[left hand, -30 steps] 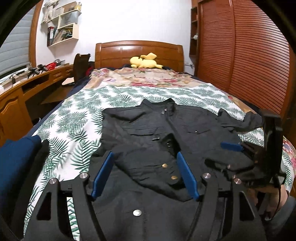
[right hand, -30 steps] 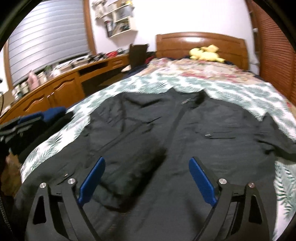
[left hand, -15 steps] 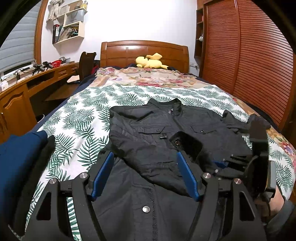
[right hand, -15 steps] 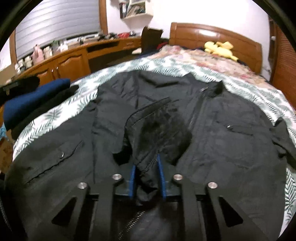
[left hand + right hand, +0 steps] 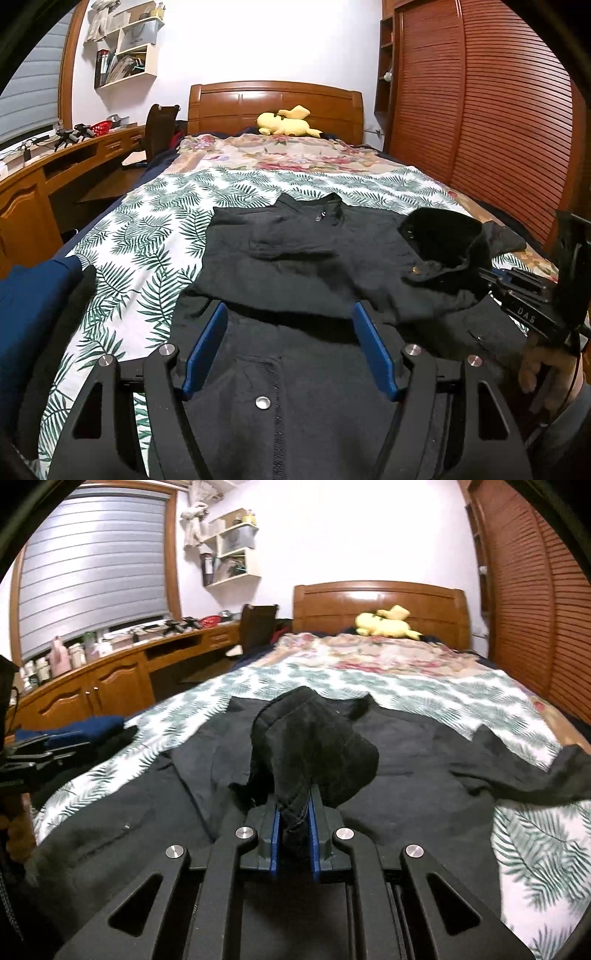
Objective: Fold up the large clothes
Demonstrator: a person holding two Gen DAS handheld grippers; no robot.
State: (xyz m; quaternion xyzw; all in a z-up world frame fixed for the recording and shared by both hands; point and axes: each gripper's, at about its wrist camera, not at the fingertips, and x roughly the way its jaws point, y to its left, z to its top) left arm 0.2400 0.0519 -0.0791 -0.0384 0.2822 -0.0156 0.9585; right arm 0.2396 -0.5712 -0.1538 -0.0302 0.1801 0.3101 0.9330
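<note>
A large black jacket [image 5: 295, 258] lies spread face up on the bed, collar toward the headboard; it also fills the right wrist view [image 5: 424, 775]. My left gripper [image 5: 290, 328] is open and empty, hovering over the jacket's lower front. My right gripper [image 5: 293, 827] is shut on the jacket's left sleeve cuff [image 5: 314, 753] and holds it lifted above the chest. In the left wrist view the right gripper [image 5: 491, 275] shows at the right with the raised cuff [image 5: 443, 240]. The other sleeve [image 5: 535, 771] lies out to the right.
The bed has a palm-leaf sheet [image 5: 147, 236] and a floral cover [image 5: 295, 155]. A yellow plush toy [image 5: 284, 123] lies by the wooden headboard [image 5: 273, 99]. Folded blue and dark clothes [image 5: 29, 306] sit at the left edge. A wooden desk [image 5: 110, 675] runs left; slatted wardrobe doors [image 5: 498, 110] stand right.
My right gripper closed on the sleeve cuff, lifted it and carried it to the right across the jacket. My left gripper stayed open and rose back slightly.
</note>
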